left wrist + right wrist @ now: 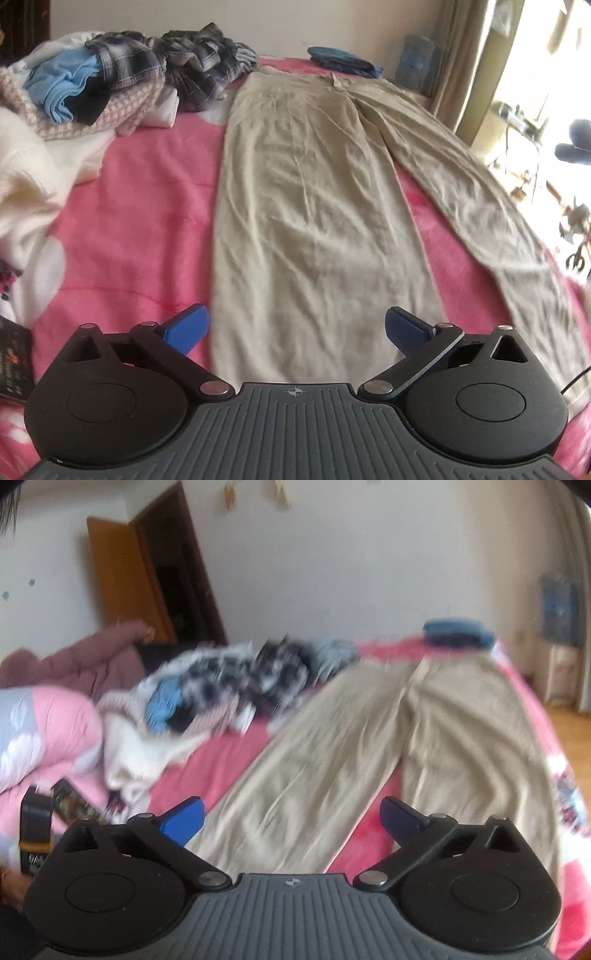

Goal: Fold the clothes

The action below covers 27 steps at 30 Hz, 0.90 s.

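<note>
While beige trousers (317, 206) lie flat, both tongs (295, 328) (291, 816) gape above, empty.

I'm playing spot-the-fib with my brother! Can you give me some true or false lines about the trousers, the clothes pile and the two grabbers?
1. The beige trousers lie spread flat on the pink bedcover. True.
2. The left gripper is pinching a trouser leg. False: it is open, holding nothing.
3. A clothes pile sits left of the trousers. True.
4. The right gripper holds a blue shirt. False: it is open and empty.
</note>
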Tool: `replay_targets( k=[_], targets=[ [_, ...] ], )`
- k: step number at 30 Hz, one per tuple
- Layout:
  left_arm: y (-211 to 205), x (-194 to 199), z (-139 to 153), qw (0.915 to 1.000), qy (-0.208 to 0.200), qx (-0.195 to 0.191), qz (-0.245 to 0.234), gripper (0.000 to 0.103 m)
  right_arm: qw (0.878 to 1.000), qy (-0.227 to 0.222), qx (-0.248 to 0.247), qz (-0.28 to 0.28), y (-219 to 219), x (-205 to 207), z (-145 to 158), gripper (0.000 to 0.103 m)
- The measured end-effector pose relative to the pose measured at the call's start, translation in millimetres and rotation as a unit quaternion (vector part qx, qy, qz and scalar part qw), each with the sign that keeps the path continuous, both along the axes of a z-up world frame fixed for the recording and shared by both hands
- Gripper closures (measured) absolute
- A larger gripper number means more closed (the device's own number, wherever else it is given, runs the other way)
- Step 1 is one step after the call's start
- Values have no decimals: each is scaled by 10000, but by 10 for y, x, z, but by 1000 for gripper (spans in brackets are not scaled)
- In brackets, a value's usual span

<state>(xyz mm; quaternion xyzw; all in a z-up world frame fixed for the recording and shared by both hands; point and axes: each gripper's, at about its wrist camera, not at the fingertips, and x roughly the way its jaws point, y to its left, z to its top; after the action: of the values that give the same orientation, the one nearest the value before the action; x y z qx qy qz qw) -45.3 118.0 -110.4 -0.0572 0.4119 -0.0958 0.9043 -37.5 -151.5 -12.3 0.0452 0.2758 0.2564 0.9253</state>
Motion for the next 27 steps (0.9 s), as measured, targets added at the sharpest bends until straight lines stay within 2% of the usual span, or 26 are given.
replay_targets(
  k=[4,8,13,20,27],
  targets=[
    [-17,15,11,9998,-60,-187,37,0,9983,-270,-244,-450,2,5,83,0],
    [-34,-1,43,9997,-208,-134,94,0,9964,-508,-74,-668,-65,1,99,0],
    [2,4,69,9993,-233,-233,161,0,9954,-460,-28,-839,-52,97,51,0],
    [81,47,68,9982,-389,-74,446,0,9961,-617,-172,-613,128,211,13,0],
    [195,217,-13,9965,-496,-329,594,0,9994,-308,-178,-12,476,612,-49,0]
  ],
)
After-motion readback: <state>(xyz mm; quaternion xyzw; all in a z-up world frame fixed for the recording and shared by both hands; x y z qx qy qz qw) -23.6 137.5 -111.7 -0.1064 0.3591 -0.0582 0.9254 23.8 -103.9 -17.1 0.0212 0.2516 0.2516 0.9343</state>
